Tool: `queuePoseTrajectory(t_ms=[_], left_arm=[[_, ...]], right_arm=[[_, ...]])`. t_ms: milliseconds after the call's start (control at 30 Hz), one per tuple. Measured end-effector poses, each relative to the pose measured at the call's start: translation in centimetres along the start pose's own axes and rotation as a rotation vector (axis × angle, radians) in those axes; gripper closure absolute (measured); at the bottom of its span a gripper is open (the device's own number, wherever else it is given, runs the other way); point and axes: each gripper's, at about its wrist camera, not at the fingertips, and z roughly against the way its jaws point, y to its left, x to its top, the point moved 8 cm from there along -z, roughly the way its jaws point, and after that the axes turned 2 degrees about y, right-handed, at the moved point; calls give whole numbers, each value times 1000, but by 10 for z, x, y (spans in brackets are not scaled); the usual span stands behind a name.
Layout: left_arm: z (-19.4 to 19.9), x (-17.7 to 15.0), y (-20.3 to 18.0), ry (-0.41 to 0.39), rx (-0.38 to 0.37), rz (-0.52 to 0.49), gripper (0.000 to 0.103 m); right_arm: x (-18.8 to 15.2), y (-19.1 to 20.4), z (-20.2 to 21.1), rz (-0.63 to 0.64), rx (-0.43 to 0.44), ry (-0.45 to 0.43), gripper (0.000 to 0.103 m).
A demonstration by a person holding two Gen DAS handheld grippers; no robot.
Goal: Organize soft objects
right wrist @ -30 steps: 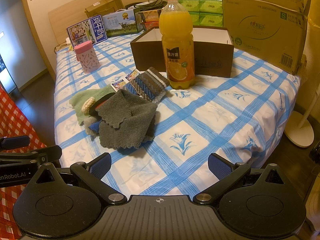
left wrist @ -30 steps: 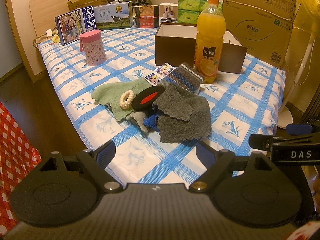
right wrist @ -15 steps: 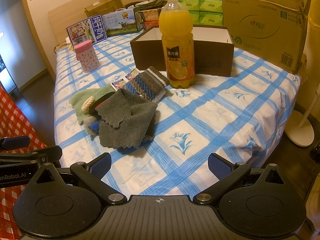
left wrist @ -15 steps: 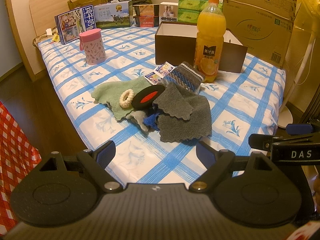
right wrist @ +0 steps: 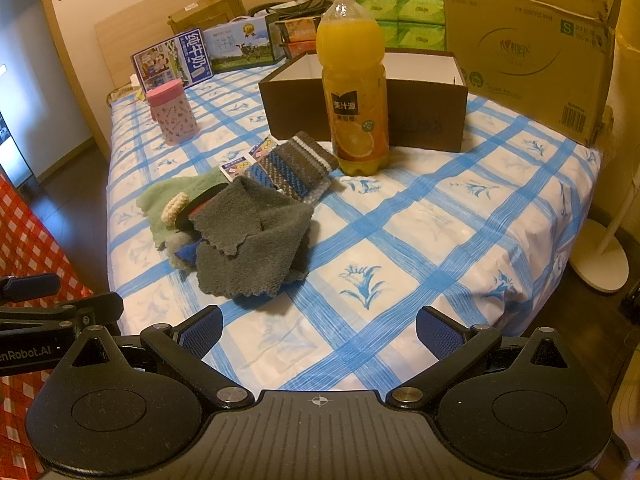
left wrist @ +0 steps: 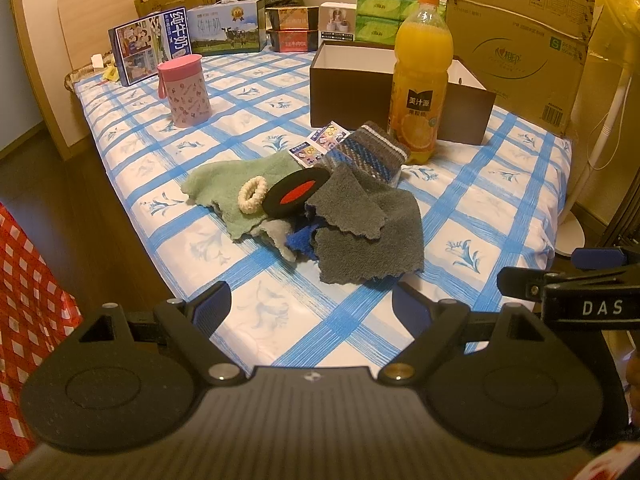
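A heap of soft items lies mid-bed on the blue-checked sheet [left wrist: 460, 216]: one grey fleece cloth [left wrist: 368, 236] folded on top, one green cloth [left wrist: 232, 184] spread to its left, one blue scrap [left wrist: 302, 240] half buried beneath, one striped knitted piece [left wrist: 366, 154] behind. One cream scrunchie [left wrist: 252, 194] rests on the green cloth, touching one black disc [left wrist: 296, 196] (red centre). Behind stand one orange juice bottle [left wrist: 420, 80], one open brown box [left wrist: 352, 80] and one pink cup [left wrist: 186, 90]. Left gripper [left wrist: 312, 304] and right gripper [right wrist: 318, 328] hover at the near edge, fingers spread wide, holding nothing.
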Motion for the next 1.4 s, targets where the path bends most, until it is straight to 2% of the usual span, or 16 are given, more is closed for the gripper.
queuePoseTrajectory(t_ms=[333, 667, 933, 1067, 1400], left_arm=[[-9, -2, 3, 6, -1, 6, 17], [-26, 6, 20, -1, 33, 23, 19], [-40, 10, 30, 5, 41, 31, 21], [-48, 12, 32, 11, 40, 28, 22], [-77, 19, 39, 33, 41, 31, 22]], right_arm=[[-3, -1, -10, 1, 11, -14, 1], [14, 4, -21, 0, 71, -71, 1], [23, 16, -44, 24, 117, -73, 1], [27, 20, -60, 30, 142, -69, 9], [35, 28, -104, -4, 187, -24, 15]])
